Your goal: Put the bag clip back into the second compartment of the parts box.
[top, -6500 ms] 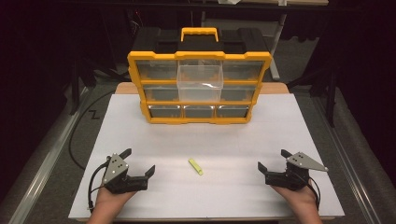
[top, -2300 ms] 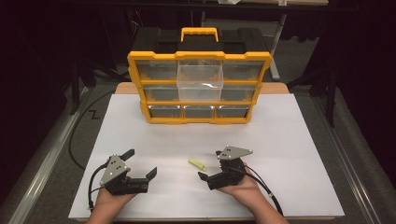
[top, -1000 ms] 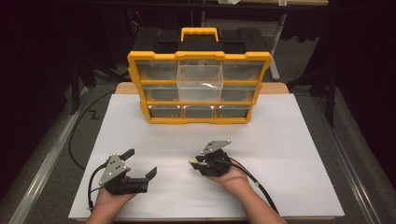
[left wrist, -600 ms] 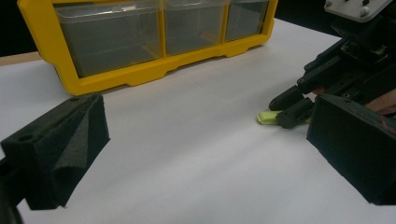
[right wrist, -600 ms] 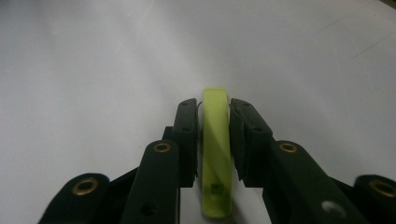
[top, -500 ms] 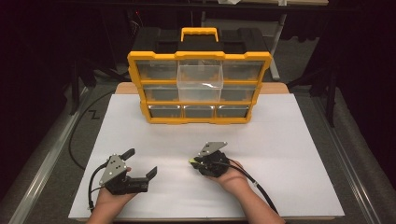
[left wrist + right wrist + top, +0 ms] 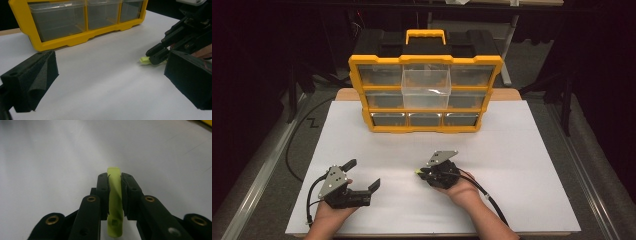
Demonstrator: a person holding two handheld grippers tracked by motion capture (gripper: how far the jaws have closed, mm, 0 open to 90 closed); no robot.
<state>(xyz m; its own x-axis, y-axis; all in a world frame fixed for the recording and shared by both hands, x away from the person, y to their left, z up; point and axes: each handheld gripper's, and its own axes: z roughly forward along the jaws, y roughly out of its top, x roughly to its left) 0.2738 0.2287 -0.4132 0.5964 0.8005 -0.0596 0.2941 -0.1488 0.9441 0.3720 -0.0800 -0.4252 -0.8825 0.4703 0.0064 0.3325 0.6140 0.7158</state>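
The right gripper [image 7: 115,192] pinches a small yellow-green piece [image 7: 114,202] lengthwise between its jaws, low on the white surface [image 7: 522,165]. The left gripper [image 7: 362,180] rests wide apart. The thin piece might twist free on lifting.

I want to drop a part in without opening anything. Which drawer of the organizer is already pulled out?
The top-row middle drawer of the organizer: it juts forward past the yellow frame, clear and empty-looking, while the others sit flush.

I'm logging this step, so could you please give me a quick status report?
Right gripper shut on yellow-green piece, low on the white sheet. Left gripper open, idle. Organizer's clear middle drawer pulled out; path unobstructed.
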